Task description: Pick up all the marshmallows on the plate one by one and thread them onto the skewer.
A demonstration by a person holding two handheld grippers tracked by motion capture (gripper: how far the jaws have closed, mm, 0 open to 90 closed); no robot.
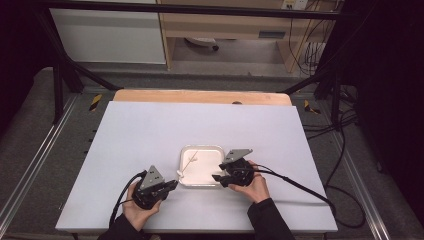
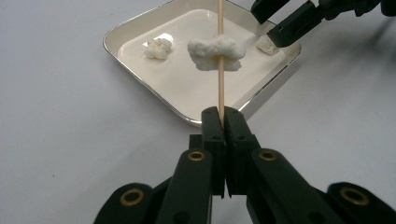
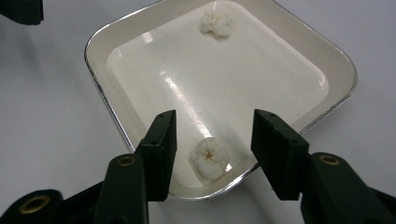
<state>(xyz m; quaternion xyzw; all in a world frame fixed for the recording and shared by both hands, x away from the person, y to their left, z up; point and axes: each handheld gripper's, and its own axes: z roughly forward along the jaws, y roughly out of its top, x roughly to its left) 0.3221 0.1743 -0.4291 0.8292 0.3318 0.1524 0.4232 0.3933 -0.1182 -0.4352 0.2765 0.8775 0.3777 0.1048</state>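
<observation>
My left gripper [image 2: 223, 122] is clamped on the skewer [image 2: 220, 56], one popcorn piece [image 2: 215, 52] already threaded mid-frame. Right gripper [image 3: 212, 140] sits half open around the next kernel [image 3: 211, 157], low center in the tray [image 3: 100, 70], not pinching yet. Guessing next: squeeze gently, lift, spear it.

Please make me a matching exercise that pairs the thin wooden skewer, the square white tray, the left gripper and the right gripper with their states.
Things:
1. thin wooden skewer
2. square white tray
3. left gripper
4. right gripper

States:
A. jaws apart on either side of a loose white popcorn piece
B. resting flat on the white table
C. pushed through one white popcorn piece
D. jaws shut on a stick

Pairs: 1-C, 2-B, 3-D, 4-A
</observation>
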